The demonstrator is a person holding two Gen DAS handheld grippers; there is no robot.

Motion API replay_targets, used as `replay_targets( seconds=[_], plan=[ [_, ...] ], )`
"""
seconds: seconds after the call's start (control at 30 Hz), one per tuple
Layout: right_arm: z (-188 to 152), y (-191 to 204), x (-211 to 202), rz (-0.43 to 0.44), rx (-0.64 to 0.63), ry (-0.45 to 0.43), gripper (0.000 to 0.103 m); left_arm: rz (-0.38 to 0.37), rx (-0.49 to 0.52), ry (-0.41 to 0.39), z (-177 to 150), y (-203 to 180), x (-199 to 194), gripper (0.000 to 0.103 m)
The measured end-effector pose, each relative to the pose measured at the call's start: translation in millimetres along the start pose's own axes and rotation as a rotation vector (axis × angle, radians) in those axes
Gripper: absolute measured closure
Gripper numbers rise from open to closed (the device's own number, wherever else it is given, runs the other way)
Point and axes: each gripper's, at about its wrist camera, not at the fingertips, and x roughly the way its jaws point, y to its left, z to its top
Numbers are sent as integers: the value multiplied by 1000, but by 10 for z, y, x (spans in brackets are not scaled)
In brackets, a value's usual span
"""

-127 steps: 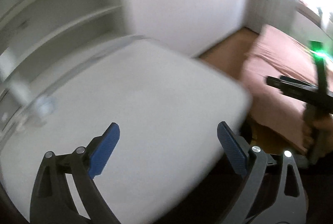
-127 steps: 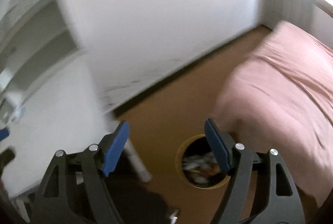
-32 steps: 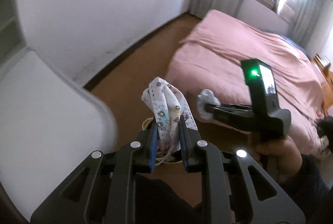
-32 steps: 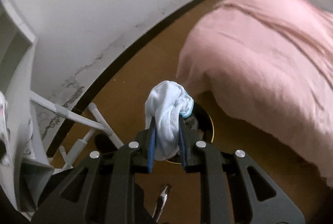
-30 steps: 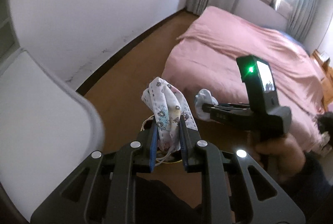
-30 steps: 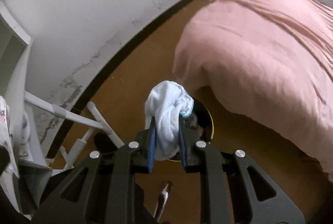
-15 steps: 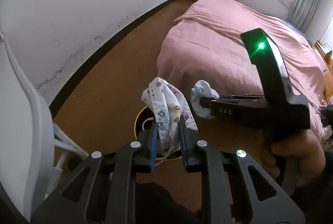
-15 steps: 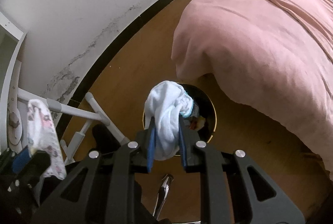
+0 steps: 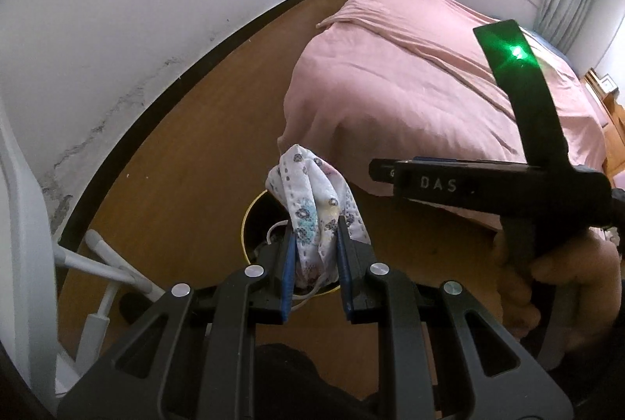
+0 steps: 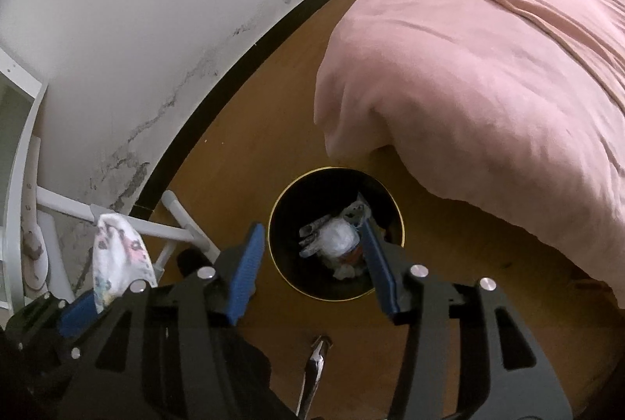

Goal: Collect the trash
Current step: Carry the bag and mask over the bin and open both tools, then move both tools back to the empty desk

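Right gripper (image 10: 312, 263) jaws now apart, white wad (image 10: 338, 236) in bin (image 10: 281, 209) | left gripper (image 9: 314, 248) clamps floral cloth (image 9: 312, 201)

Brown wooden floor (image 10: 242, 154), black skirting along the white wall. Round bin (image 10: 336, 236) with a yellow rim stands on it, just beside the pink-covered bed (image 10: 488, 68); crumpled trash inside. White furniture legs (image 10: 183, 220) rest on the floor near the wall.

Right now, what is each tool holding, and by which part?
The left tool pinches the floral mask by its lower folded end. The right tool is open, holding nothing.
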Motion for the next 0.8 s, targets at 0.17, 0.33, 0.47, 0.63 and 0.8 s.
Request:
replay_targets(
  seconds=[0.17, 0.33, 0.47, 0.63, 0.8],
  plan=[
    [40, -96, -71, -13, 45, -32, 52, -12, 19, 17, 25, -57, 94, 85],
    [67, -267, -232, -28, 119, -100, 52, -33, 33, 30, 117, -120, 211, 84],
    [79, -378, -308, -29, 159, -132, 51, -30, 65, 25, 208, -177, 281, 68],
    [73, -409, -334, -31, 172, -141, 51, -20, 85, 17, 250, -218, 286, 43],
    [56, -394, -383, -33, 173, -159, 51, -9, 70, 18, 244, -222, 145, 41]
  ],
)
